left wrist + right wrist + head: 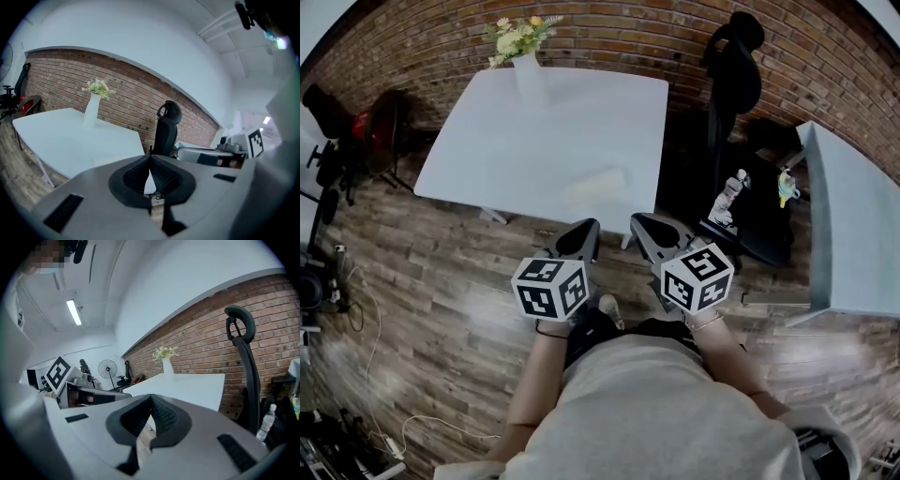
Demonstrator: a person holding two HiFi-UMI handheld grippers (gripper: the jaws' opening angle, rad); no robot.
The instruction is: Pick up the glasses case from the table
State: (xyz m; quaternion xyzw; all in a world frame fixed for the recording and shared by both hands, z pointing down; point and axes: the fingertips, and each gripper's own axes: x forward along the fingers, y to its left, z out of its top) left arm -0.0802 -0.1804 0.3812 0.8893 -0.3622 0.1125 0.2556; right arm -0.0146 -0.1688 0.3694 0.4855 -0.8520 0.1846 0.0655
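Note:
A pale, whitish glasses case lies near the front edge of the white table, blurred and faint. My left gripper is shut and empty, held over the wooden floor just short of the table's front edge. Beside it my right gripper is also shut with nothing in it. In the left gripper view the closed jaw tips point at the table's near corner. In the right gripper view the closed gripper faces the table from its side.
A white vase with flowers stands at the table's far edge by the brick wall. A black office chair is to the right, then a second pale table with bottles and a black bag at its foot. Gear and cables crowd the left floor.

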